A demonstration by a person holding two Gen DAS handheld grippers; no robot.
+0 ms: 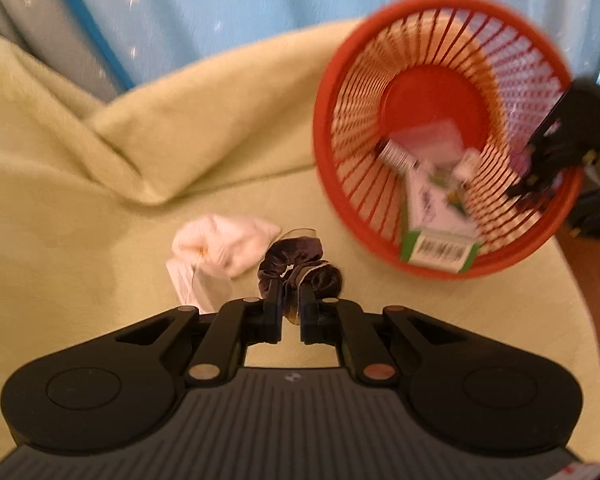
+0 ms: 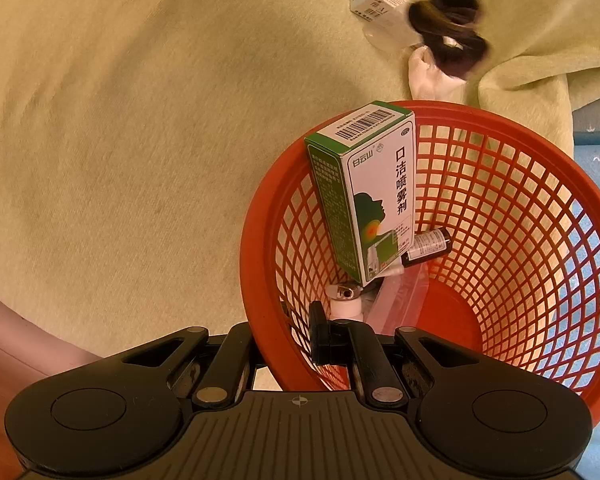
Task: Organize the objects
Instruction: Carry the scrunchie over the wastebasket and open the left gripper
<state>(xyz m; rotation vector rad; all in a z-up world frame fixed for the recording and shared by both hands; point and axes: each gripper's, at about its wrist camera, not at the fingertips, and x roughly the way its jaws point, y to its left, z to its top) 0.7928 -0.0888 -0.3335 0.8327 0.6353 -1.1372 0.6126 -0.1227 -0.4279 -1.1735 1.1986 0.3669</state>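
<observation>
The left claw (image 1: 290,292) pinches only a fold of the dark scrunchie (image 1: 300,268) above the tabletop (image 1: 100,200), left of the red basket (image 1: 380,240) whose near wall the right claw (image 2: 320,336) clamps, so it may slip free.

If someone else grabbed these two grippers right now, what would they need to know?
Left gripper: shut on the dark scrunchie, lifted off the green blanket.
Right gripper: shut on the red basket rim, holding it tilted.
Done: green-and-white box, small brown bottle are in the basket.
Left: drop in the scrunchie, then the white cloth and small box.
</observation>
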